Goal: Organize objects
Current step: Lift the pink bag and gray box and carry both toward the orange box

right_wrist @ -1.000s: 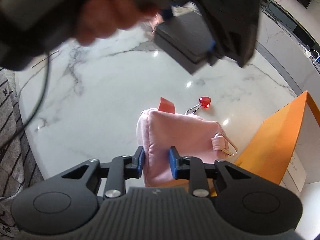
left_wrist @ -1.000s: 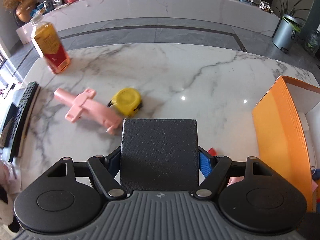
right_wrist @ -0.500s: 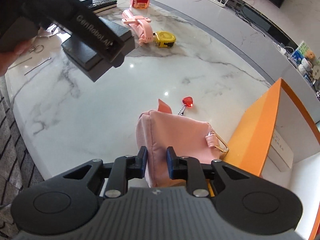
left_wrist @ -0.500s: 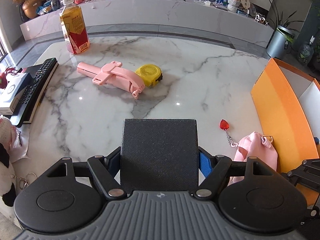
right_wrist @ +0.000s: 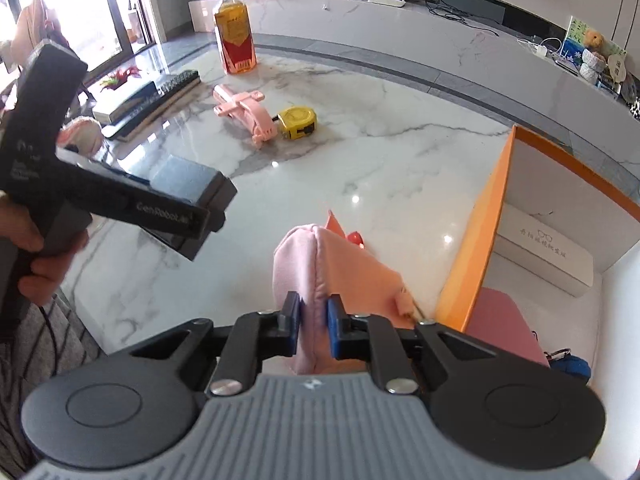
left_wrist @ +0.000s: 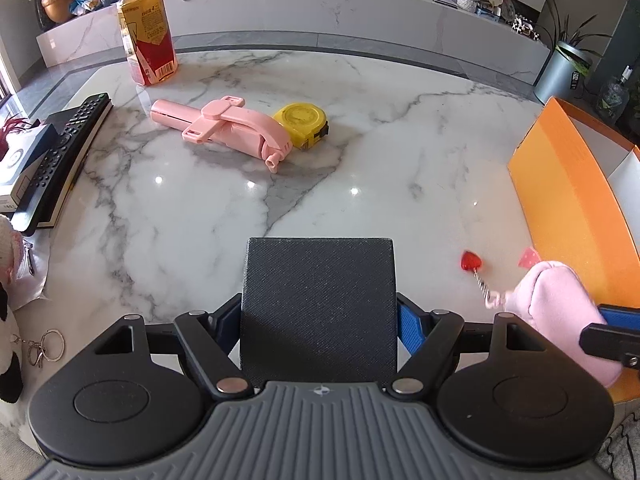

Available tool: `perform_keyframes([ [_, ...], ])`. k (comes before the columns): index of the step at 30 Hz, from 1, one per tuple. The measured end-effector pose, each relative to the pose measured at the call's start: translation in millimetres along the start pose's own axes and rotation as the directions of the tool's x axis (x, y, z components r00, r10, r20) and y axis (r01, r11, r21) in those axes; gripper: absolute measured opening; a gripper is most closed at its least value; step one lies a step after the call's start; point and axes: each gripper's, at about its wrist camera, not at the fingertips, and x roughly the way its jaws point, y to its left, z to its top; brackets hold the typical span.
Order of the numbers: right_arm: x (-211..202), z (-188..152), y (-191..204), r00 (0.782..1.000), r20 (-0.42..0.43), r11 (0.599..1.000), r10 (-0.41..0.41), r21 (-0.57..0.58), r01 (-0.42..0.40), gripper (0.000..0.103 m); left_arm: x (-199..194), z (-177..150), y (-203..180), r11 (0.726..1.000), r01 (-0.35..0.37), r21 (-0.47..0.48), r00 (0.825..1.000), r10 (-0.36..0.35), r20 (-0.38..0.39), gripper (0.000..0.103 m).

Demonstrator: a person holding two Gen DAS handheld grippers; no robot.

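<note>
Pouch (right_wrist: 320, 264) now lifted, apparently off the marble, right fingers (right_wrist: 335, 328) closing on it; left fingers (left_wrist: 408, 326) clamp black box (left_wrist: 319, 312).

Left-wrist view: from my left tool (left_wrist: 320, 312), angled steeply down across the table (left_wrist: 360, 152). Right-wrist view: from my right tool (right_wrist: 314, 316), close beside the orange box (right_wrist: 476, 240). Both share the yellow tape measure (left_wrist: 301, 120) and bottle (right_wrist: 235, 38).

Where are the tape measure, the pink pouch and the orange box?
tape measure (left_wrist: 301, 125), left wrist view, on its yellow top face.
pink pouch (right_wrist: 308, 276), right wrist view, on the seam above the pads.
orange box (right_wrist: 474, 240), right wrist view, on its orange outer wall.
</note>
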Motion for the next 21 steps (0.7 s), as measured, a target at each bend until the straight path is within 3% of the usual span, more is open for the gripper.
perform_keyframes([
  [4,-21,9,-9,0.999,0.029,0.996,0.041,0.076,-0.043,0.013,1,0,-1,1.000,0.004,-0.004,1.000,-0.004,-0.011,0.088],
  [7,-17,9,-11,1.000,-0.012,0.998,0.022,0.064,-0.021,0.013,1,-1,-2,1.000,0.002,-0.004,1.000,-0.003,-0.016,0.088],
  [10,-2,2,-5,0.996,-0.054,0.996,0.075,0.055,-0.072,0.012,1,-1,-2,1.000,0.006,-0.005,1.000,-0.006,-0.018,0.088],
  [14,16,-3,35,0.999,-0.035,0.985,-0.005,-0.175,-0.001,0.013,1,-1,-2,1.000,0.004,-0.008,1.000,-0.004,-0.020,0.088],
  [16,33,-9,51,0.996,-0.083,0.961,-0.013,-0.278,-0.010,0.021,0,0,-1,1.000,0.005,-0.010,1.000,-0.005,-0.021,0.088],
  [17,39,-14,57,0.995,-0.097,0.946,-0.022,-0.324,-0.010,0.031,0,0,0,1.000,0.006,-0.013,1.000,-0.007,-0.021,0.088],
  [18,42,-20,62,0.995,-0.092,0.926,-0.049,-0.378,0.011,0.053,-1,0,1,1.000,0.009,-0.018,1.000,-0.010,-0.020,0.088],
  [20,38,-34,70,0.994,-0.035,0.872,-0.100,-0.484,0.071,0.078,-3,1,4,0.999,0.019,-0.027,1.000,-0.019,-0.014,0.088],
  [21,34,-39,70,0.995,-0.028,0.850,-0.100,-0.521,0.070,0.080,-4,2,6,0.999,0.022,-0.031,1.000,-0.022,-0.012,0.088],
])
